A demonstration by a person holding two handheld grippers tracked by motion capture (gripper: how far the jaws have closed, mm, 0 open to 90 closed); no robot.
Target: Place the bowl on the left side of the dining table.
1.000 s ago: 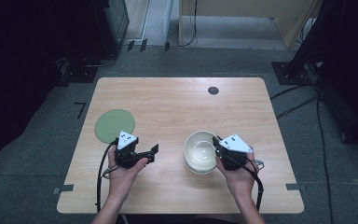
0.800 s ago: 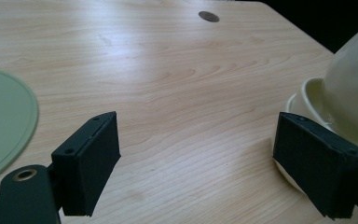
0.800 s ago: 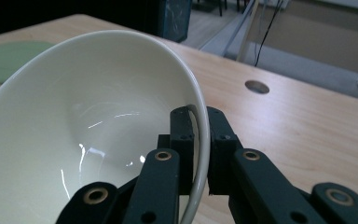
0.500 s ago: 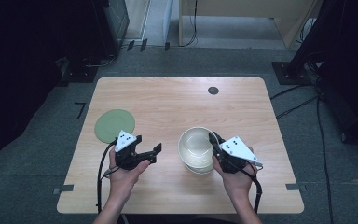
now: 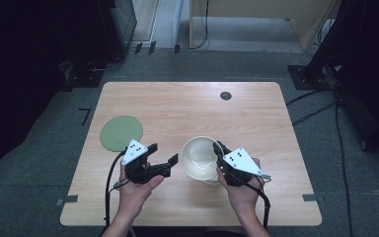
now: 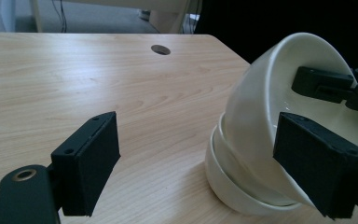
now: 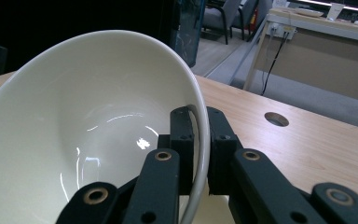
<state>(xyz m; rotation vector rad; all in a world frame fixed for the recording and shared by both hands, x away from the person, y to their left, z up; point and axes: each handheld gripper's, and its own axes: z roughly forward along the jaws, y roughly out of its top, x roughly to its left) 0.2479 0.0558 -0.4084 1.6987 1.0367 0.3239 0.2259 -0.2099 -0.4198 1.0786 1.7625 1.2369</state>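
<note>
Bowl lifted off the stack, not yet set down

Top bowl (image 5: pixel 198 157) is pinched at its rim by the right gripper (image 5: pixel 222 158), tilted and raised off the stack of bowls (image 6: pixel 242 186) just under it. Separating looks nearly done; carrying it away and setting it on the table (image 5: pixel 187 106) is left. The left gripper (image 5: pixel 164 159) waits with jaws wide, just beside the bowl. Compared with half a second ago, the bowl tips further and sits higher.

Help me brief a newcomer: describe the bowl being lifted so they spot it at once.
On the wooden table, look at the near right, where white bowls are stacked. The top bowl is the tilted one, its rim pinched by the right gripper; those beneath lie flat.
</note>
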